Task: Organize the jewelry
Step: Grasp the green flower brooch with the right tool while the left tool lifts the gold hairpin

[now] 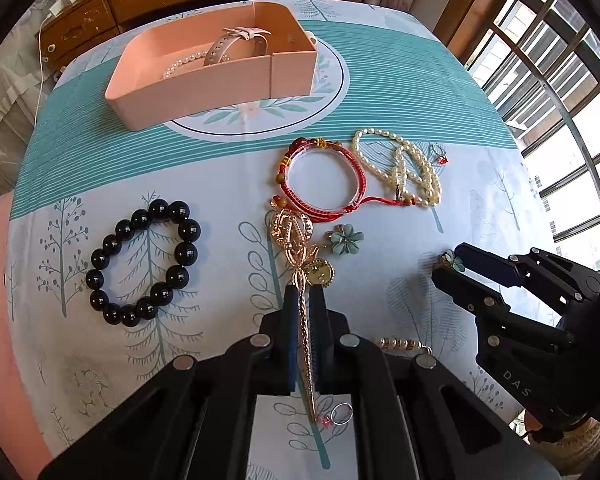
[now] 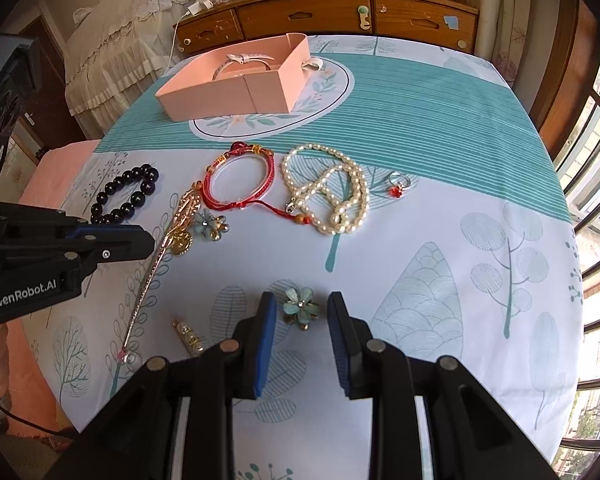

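My left gripper [image 1: 305,292] is shut on the shaft of a gold hairpin [image 1: 300,264], whose ornate head points toward the red cord bracelet [image 1: 320,176]; the pin also shows in the right wrist view [image 2: 156,256]. My right gripper [image 2: 302,300] is open, its fingers either side of a teal flower earring [image 2: 300,305] on the cloth. A second teal flower earring [image 1: 346,240] lies beside the hairpin. A pink box [image 1: 216,68] at the back holds a watch strap [image 1: 236,42] and pearls. A black bead bracelet [image 1: 140,268], a pearl necklace [image 1: 404,168] and a red-stone ring [image 1: 440,154] lie on the table.
A small gold beaded piece [image 2: 188,338] lies near the front, left of my right gripper. A silver ring [image 1: 342,414] sits at the hairpin's near end. A wooden drawer cabinet [image 2: 332,16] stands behind the table. Window bars [image 1: 560,80] are on the right.
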